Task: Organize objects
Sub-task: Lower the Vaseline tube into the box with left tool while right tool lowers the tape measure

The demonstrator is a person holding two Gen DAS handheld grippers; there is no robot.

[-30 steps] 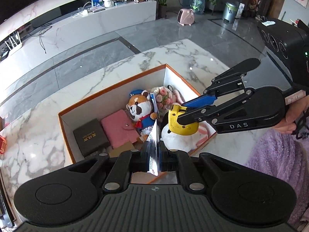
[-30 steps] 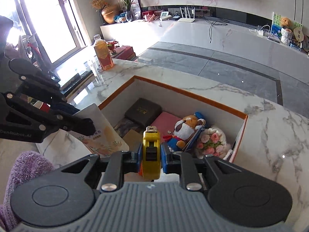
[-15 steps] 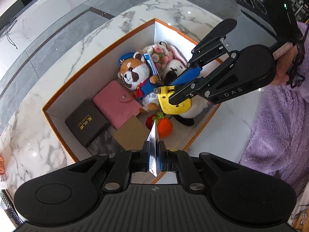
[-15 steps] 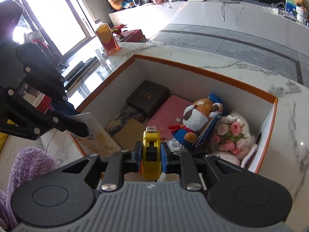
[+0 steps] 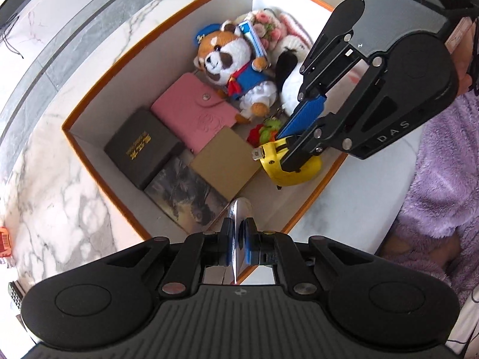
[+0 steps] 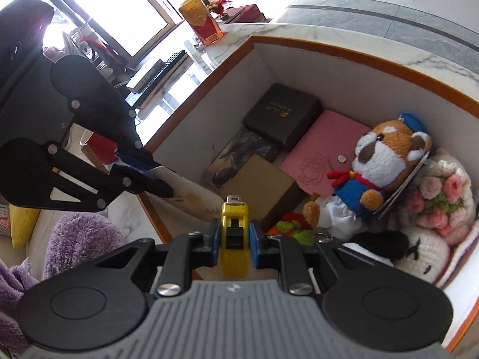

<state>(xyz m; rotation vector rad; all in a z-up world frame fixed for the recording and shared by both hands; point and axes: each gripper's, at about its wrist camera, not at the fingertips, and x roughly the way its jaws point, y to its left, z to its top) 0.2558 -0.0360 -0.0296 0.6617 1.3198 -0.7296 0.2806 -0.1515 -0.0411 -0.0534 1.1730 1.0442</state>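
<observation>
An orange-rimmed white box [image 5: 98, 83] sits on the marble table and holds several things. My right gripper [image 6: 235, 236] is shut on a yellow tape measure [image 6: 235, 239] and holds it inside the box near its front wall; it also shows in the left wrist view [image 5: 287, 164]. My left gripper [image 5: 238, 239] is shut on a thin flat card [image 5: 238, 224], seen edge-on, over the box's near wall. From the right wrist view the card [image 6: 191, 199] shows a printed face.
In the box lie a dark gift box [image 5: 143, 146], a pink wallet [image 5: 191, 110], a brown cardboard square [image 5: 226, 161], a dark picture book [image 5: 185, 191], a red panda plush [image 5: 230, 59], a crochet bouquet doll [image 6: 434, 209] and a small red-green knit toy [image 5: 263, 131]. An orange bottle [image 6: 200, 18] stands beyond.
Both grippers have moved down towards the box. The tape measure has dropped from above the plush to low inside the box by the front wall. The card has come over the near wall.
</observation>
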